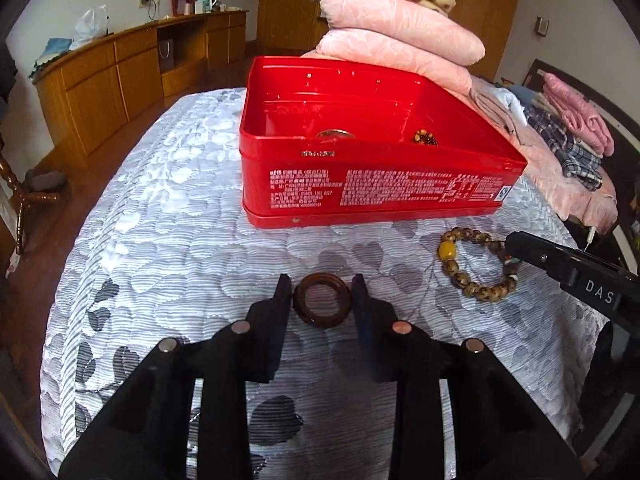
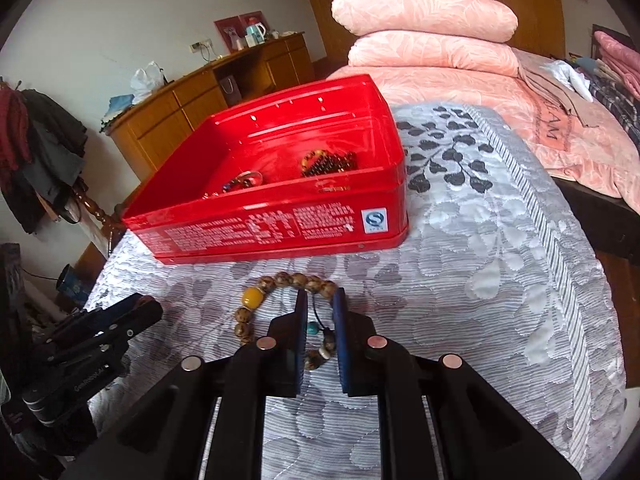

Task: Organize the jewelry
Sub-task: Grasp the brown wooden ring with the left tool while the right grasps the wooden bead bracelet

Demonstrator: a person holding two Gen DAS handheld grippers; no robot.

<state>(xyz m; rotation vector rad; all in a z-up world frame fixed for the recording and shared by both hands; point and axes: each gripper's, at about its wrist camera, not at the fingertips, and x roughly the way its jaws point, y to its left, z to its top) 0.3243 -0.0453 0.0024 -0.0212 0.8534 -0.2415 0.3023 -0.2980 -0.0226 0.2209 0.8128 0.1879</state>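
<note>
A dark brown wooden bangle (image 1: 322,299) lies on the bedspread between the fingers of my left gripper (image 1: 321,289), which is open around it with small gaps on both sides. A brown beaded bracelet with a yellow bead (image 1: 476,264) lies to its right; in the right wrist view the bracelet (image 2: 280,312) has its right side between the fingers of my right gripper (image 2: 320,302), which is partly closed around its cord. An open red tin (image 1: 372,184) stands behind them; the tin (image 2: 276,228) holds a dark bead bracelet (image 2: 330,163) and a metal bangle (image 2: 246,180).
Folded pink quilts (image 1: 396,40) are stacked behind the tin on the bed. Folded clothes (image 1: 568,136) lie at the right. A wooden cabinet (image 1: 120,76) runs along the left wall. The bed's left edge (image 1: 68,264) drops to the floor.
</note>
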